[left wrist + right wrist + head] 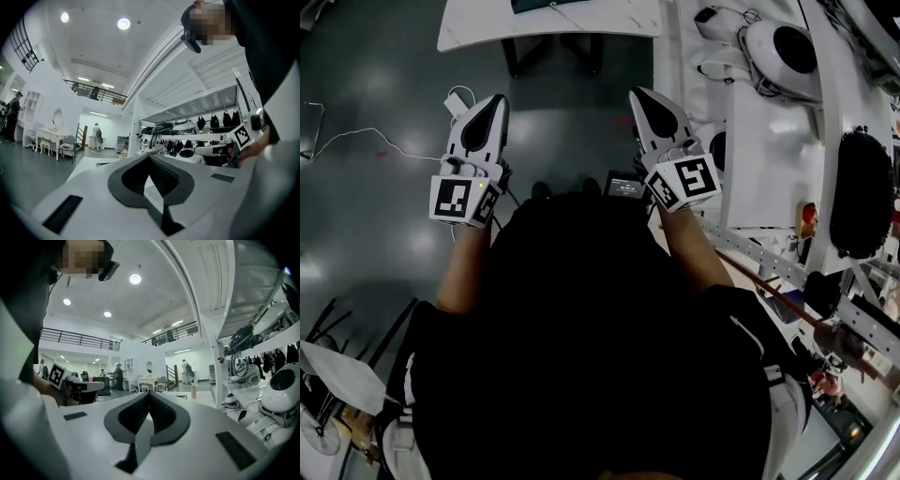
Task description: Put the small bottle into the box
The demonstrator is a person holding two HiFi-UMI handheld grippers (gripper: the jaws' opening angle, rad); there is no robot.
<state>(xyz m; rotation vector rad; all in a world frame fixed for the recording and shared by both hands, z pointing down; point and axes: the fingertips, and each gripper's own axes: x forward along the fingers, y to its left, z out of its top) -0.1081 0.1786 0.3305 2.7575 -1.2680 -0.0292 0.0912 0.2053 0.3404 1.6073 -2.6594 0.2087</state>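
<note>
The left gripper (494,101) and right gripper (639,96), smooth white shells with ribbed black pads (161,176), are held with jaws pressed together, empty, over a glossy dark floor (375,84).

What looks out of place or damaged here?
Nothing looks spilled or damaged. The left claw and right claw are shut and empty. A loose white cable trails across the floor.

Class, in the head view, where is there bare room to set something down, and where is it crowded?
Free: the white table ahead; the dark floor left of the left gripper. Crowded: the shelves on the right, packed with white parts.
</note>
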